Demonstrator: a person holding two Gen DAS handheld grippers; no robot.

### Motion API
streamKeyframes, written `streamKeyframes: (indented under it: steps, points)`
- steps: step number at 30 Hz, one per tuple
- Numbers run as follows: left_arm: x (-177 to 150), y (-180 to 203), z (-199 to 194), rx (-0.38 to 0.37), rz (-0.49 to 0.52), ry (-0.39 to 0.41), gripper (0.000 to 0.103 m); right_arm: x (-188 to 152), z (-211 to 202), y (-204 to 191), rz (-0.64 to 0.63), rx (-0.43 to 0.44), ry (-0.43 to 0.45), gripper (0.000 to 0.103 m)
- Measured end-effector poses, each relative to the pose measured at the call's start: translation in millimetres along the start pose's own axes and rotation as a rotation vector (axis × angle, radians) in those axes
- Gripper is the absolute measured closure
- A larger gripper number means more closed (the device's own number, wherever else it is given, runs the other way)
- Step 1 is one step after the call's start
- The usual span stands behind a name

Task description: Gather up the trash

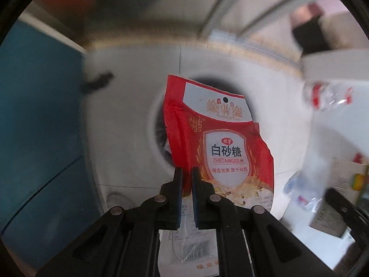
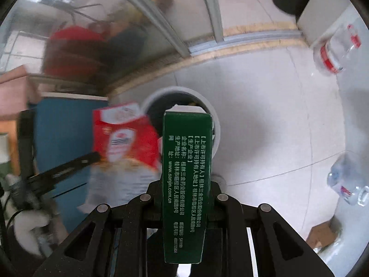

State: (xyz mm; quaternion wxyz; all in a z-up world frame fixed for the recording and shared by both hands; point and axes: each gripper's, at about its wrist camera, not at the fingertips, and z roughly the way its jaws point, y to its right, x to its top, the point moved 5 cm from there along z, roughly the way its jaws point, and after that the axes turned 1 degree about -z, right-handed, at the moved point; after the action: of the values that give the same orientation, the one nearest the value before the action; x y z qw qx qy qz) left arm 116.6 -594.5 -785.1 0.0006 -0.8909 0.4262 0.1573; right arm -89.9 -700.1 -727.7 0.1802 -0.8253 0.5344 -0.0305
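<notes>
Red sugar bag (image 1: 219,143) and green box (image 2: 185,180) gripped above bin (image 2: 214,124) — seemingly.

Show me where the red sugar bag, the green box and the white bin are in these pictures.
red sugar bag (image 1: 221,143): left wrist view, on its white front label.
green box (image 2: 186,173): right wrist view, on its printed side.
white bin (image 2: 213,113): right wrist view, on its right rim.

The sugar bag (image 1: 219,143) is red with a white panel and gold ornament. The carton (image 2: 185,180) is dark green with white print. The bin (image 2: 215,124) is white, its inside dark.
</notes>
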Motion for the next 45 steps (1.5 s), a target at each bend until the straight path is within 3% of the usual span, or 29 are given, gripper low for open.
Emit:
streamKeyframes:
  steps: [5, 7, 11, 13, 15, 17, 19, 21, 24, 26, 32, 39, 45]
  points:
    - [38.2, 17.3, 109.6, 0.013, 0.01, -0.12, 0.091, 19.3, 73.1, 31.9, 0.01, 0.001, -0.043, 0.08]
    - [50.0, 21.5, 128.7, 0.021, 0.009, -0.144, 0.09, 24.6, 95.3, 39.0, 0.023, 0.016, -0.056, 0.08]
    - [55.6, 24.7, 124.3, -0.016, -0.014, -0.134, 0.087, 35.6, 119.7, 45.3, 0.036, 0.058, -0.074, 0.08]
    - [53.8, 17.6, 104.4, -0.02, -0.025, -0.076, 0.065, 39.7, 127.9, 40.8, 0.044, 0.094, -0.089, 0.08]
    - [48.0, 7.3, 83.5, -0.02, -0.044, -0.02, 0.012, 43.4, 137.2, 34.8, 0.06, 0.133, -0.107, 0.079]
    - [42.8, -7.0, 62.0, -0.003, -0.061, 0.04, 0.006, 47.5, 148.9, 23.9, 0.071, 0.158, -0.126, 0.079]
    - [35.3, -23.0, 43.8, 0.045, -0.071, 0.079, 0.004, 51.7, 161.3, 13.6, 0.075, 0.178, -0.153, 0.07]
    - [30.2, -33.4, 26.8, 0.095, -0.068, 0.114, 0.0, 53.2, 168.9, 7.4, 0.08, 0.179, -0.173, 0.032]
    - [17.9, -49.8, 2.6, 0.143, -0.063, 0.168, 0.0, 50.9, 158.5, 0.1, 0.07, 0.127, -0.17, 0.015]
    - [6.6, -55.6, -13.6, 0.149, -0.069, 0.185, 0.0, 46.9, 139.5, -6.2, 0.026, 0.048, -0.132, 0.002]
    - [-45.7, -47.2, -94.0, 0.18, -0.065, 0.29, 0.0, 9.0, 48.6, -33.4, -0.129, -0.16, 0.007, 0.0]
    - [-121.6, -23.3, -210.1, 0.14, -0.039, 0.412, 0.0, -62.5, -99.7, -63.8, -0.151, -0.227, 0.182, 0.0]
    - [-197.7, -1.2, -312.4, 0.107, 0.044, 0.516, 0.0, -129.9, -234.6, -92.7, -0.158, -0.255, 0.348, 0.0]
